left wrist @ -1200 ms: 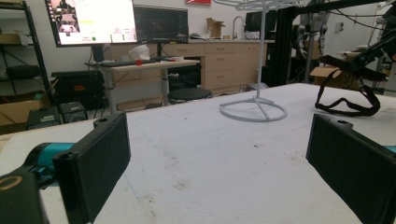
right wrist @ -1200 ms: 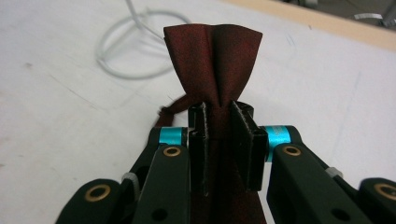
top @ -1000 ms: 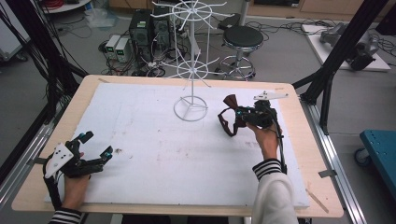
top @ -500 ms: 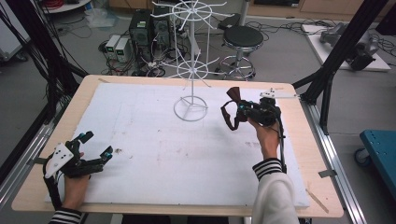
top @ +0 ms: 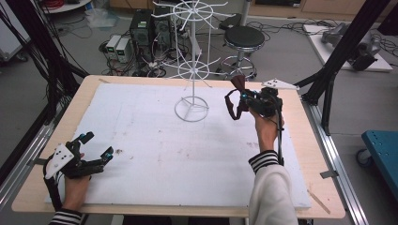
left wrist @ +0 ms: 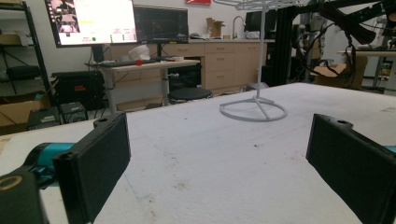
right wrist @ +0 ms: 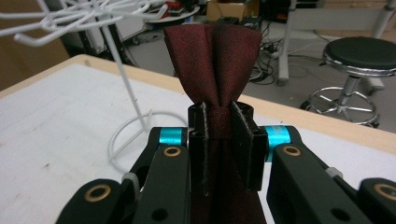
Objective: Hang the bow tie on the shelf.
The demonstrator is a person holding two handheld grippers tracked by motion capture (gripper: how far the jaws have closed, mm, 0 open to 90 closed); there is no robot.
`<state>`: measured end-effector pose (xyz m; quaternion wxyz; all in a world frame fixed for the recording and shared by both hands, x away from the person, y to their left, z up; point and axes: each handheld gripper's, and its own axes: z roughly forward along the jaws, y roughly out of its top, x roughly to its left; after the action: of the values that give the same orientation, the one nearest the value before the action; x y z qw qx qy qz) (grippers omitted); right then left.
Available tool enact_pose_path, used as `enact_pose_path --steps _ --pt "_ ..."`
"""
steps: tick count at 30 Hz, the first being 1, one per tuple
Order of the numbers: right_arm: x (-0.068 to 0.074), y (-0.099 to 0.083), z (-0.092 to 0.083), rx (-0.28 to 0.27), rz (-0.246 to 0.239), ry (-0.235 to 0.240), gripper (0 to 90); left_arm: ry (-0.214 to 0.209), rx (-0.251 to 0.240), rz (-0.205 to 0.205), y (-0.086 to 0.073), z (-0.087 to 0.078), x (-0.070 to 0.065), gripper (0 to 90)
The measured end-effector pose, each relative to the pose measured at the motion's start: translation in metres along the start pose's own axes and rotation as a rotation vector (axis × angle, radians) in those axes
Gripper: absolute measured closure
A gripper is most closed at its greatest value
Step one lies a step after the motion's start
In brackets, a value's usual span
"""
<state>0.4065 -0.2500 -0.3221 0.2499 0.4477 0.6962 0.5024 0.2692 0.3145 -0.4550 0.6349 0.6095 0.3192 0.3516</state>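
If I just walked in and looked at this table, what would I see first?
Probably the dark red bow tie, pinched at its knot between the right gripper jaws and held up above the white table cover, to the right of the stand. Next, the tall white wire display stand with spoke-like hooks at the middle back of the table. The left gripper rests open near the front left corner, holding nothing.

Dark red bow tie [right wrist: 212, 60], pinched at its knot

Held above the table's far right, wing fanned upward, strap loop [top: 230, 105] hanging, right of white wire rack [top: 191, 56].
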Motion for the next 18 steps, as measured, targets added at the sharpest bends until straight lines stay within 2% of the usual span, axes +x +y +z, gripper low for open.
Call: enact_pose_path --steps 5,14,18 --pt "0.000 0.007 0.004 0.001 0.007 -0.016 77.5 -0.001 0.002 0.000 0.000 0.000 0.000 6.8" --pt "0.005 0.026 0.006 -0.041 0.000 -0.042 77.5 -0.001 0.000 0.000 0.000 0.000 0.000 6.8" --pt "0.011 0.037 0.008 -0.042 -0.023 -0.063 77.4 -0.001 0.001 0.000 0.000 0.000 0.000 6.8"
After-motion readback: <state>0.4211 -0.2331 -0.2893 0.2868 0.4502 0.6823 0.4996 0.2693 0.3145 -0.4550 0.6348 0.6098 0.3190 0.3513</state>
